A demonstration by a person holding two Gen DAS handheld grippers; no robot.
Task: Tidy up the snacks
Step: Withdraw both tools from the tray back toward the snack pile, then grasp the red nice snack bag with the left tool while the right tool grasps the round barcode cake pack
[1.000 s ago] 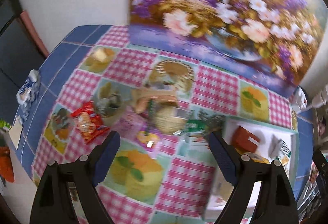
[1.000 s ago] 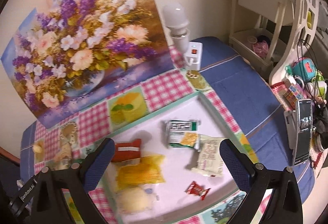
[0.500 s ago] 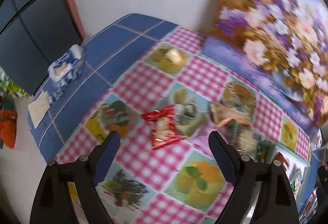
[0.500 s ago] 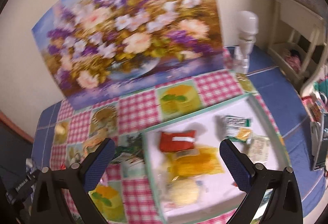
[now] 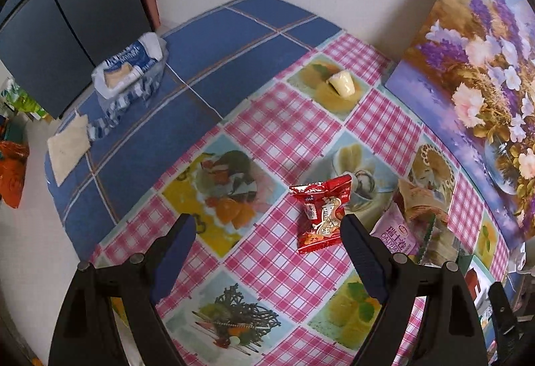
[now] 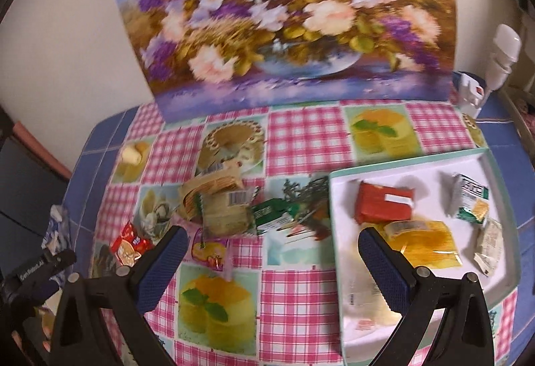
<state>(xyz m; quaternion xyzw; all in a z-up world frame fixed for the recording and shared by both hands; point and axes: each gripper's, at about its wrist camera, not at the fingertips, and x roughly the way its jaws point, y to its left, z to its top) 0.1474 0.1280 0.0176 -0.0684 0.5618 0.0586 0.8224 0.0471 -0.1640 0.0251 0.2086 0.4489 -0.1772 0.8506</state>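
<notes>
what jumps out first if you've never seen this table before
The big flower painting leaning against the wall at the back of the table dominates. Below it, the pink checked tablecloth carries a loose heap of snack packets at its middle, with a white tray of sorted snacks to their right. In the left wrist view a bright red snack packet lies alone, close to one finger of the open left gripper.

Your table (image 5: 207, 41) wears a pink-checked cloth (image 6: 301, 135); on it lie a red snack packet (image 5: 322, 215), loose wrappers (image 6: 217, 195), and a white tray (image 6: 337, 265).
</notes>
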